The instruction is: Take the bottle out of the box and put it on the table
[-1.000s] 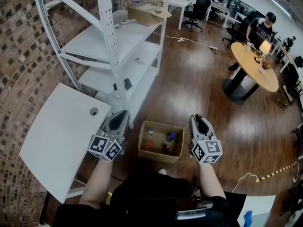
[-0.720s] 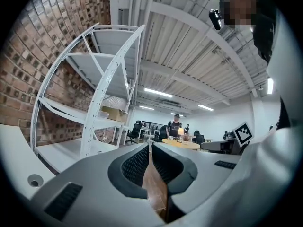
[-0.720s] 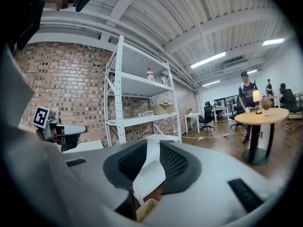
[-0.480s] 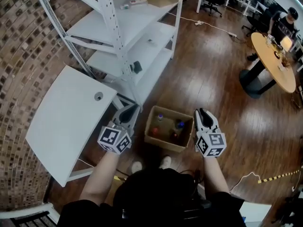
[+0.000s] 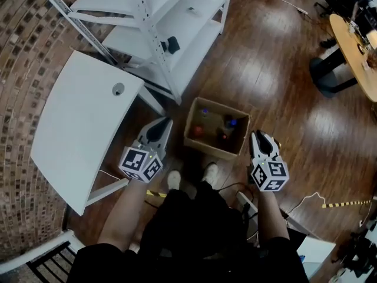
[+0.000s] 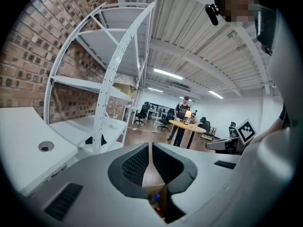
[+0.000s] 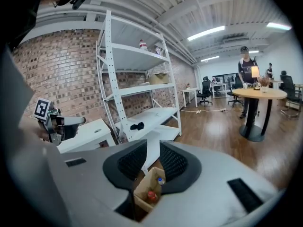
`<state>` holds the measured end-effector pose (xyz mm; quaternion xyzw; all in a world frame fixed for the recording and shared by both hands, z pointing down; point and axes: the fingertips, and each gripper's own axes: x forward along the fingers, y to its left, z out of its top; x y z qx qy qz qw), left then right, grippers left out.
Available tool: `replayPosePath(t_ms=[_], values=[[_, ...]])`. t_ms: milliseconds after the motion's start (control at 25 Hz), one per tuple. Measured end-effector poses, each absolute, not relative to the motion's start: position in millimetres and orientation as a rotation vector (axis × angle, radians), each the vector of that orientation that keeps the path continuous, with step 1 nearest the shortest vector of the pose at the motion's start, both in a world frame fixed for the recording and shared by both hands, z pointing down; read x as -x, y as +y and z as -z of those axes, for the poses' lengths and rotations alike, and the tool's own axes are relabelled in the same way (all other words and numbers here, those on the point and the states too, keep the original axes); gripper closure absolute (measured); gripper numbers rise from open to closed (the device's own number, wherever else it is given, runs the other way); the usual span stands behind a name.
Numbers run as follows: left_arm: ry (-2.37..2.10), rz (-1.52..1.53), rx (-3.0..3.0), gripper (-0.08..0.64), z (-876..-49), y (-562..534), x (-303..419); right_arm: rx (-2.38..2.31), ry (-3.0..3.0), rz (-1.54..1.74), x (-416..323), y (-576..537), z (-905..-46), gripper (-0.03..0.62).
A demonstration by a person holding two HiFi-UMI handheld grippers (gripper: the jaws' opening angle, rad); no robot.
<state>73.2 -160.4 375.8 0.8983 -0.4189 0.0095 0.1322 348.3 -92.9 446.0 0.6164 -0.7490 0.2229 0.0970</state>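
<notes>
**Both grippers empty, bottles in the box**

Looking down from the head view, the cardboard box (image 5: pixel 215 145) sits open on the wooden floor (image 5: pixel 271 75), just ahead of the person's shoes (image 5: pixel 172 180). The bottles (image 5: pixel 198 131) stand upright inside it, two with blue caps, one red-topped and one darker.

The left gripper (image 5: pixel 162 122) hovers just beside the box's left wall, between the box and the white bench (image 5: pixel 76 134). Its jaws are clenched tip to tip, grasping nothing. The right gripper (image 5: pixel 263 136) hangs off the box's right corner, its jaws a narrow slit apart, and they too hold nothing. Through each gap the box and its bottles show below.

The bench top is bare apart from a round cable hole (image 5: pixel 118 89). A white shelving rack (image 5: pixel 177 16) stands beyond the box.
</notes>
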Motion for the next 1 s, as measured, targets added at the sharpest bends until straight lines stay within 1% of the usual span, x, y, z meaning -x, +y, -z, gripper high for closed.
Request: replayPosePath(t_ms=[320,360,400,440,1000], values=[[-1.155,-0.039,-2.564,0.533,-402,-154,-71,-1.811,-2.171,-0.72,-328,-77,-466,0.522],[-1.136,-0.036,-2.575,0.534,-402,-153,-72,-1.818,-2.165,-0.726,-327,-76,-467,0.522],[-1.116,-0.033,-2.588,0.555,-401,-152,-72,-1.823,-2.16,-0.732,-325,-74,-469,0.522],[-1.097,-0.035,-2.598,0.559,-401,-152,-72,-1.827,-2.156,-0.738,-323,-73,-471,0.522],[-0.932,-0.085,-2.686,0.56,-400,-157,-50,-1.914,-2.118,-0.767,-264,-61,-487,0.522]])
